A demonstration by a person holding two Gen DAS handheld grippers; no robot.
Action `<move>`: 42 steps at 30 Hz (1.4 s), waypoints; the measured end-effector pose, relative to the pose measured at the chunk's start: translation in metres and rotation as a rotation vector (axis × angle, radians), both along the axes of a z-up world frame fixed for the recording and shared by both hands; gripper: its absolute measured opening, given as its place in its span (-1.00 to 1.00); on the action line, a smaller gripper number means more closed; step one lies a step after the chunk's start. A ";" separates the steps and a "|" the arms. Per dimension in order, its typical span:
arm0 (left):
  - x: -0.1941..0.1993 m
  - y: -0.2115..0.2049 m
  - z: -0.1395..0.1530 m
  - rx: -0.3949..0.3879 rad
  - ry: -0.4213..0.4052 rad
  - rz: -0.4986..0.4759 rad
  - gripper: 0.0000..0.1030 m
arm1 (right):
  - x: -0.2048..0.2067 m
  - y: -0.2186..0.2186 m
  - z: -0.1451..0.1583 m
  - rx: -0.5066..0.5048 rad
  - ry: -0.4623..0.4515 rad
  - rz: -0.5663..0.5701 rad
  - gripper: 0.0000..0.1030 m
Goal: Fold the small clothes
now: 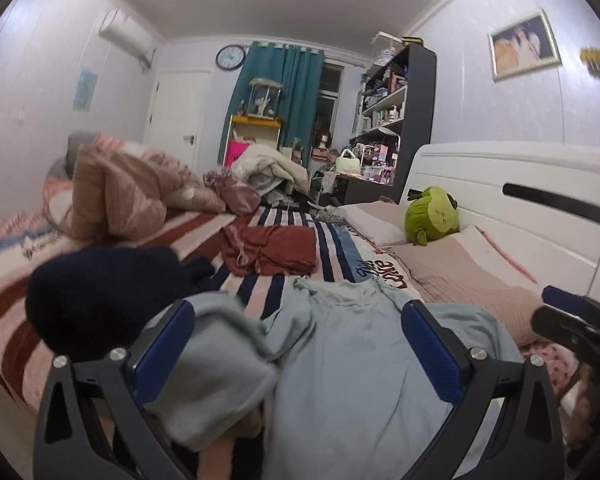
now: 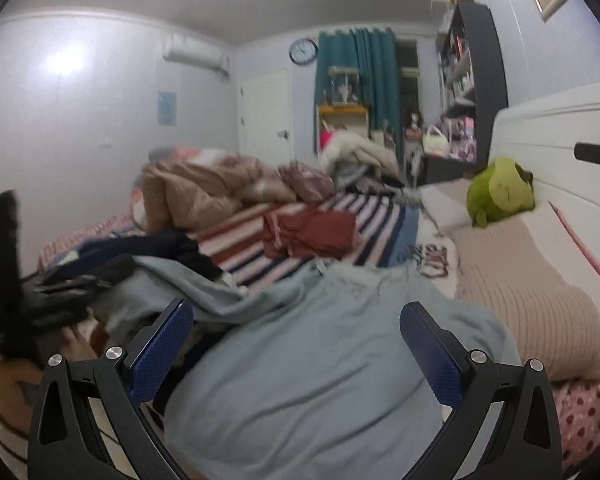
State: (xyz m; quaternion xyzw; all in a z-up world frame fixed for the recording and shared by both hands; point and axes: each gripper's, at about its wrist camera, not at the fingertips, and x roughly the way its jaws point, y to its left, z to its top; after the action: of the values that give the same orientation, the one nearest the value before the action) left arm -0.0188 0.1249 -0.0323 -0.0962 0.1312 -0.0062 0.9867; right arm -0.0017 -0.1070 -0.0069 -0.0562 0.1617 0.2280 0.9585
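Both grippers' fingers point(image 1: 432, 340) gape over the pale blue garment point(image 2: 320, 360), lengthwise toward the striped bedspread point(image 2: 340, 220)

Black claw point(image 1: 298, 312) frames, blue textured pads point(image 2: 430, 354), silver screws.

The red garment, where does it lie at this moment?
In both views the red garment lies mid-bed on the striped blanket, beyond the light blue garment, left of the green plush toy.
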 end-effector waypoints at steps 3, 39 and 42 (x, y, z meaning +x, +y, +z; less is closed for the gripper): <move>-0.007 0.026 -0.011 -0.004 0.028 0.032 0.98 | 0.006 0.011 -0.003 -0.028 0.025 0.000 1.00; 0.062 -0.095 0.013 0.041 0.047 -0.388 -0.92 | 0.050 -0.097 -0.041 0.007 0.079 -0.162 1.00; 0.102 -0.155 -0.032 0.066 0.208 -0.543 -0.92 | 0.059 -0.129 -0.056 0.017 0.124 -0.203 1.00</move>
State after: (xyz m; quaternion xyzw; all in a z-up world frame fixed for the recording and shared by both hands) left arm 0.0836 -0.0301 -0.0647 -0.0254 0.2528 -0.2559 0.9327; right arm 0.0575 -0.2358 -0.0632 -0.0172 0.2234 0.1342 0.9653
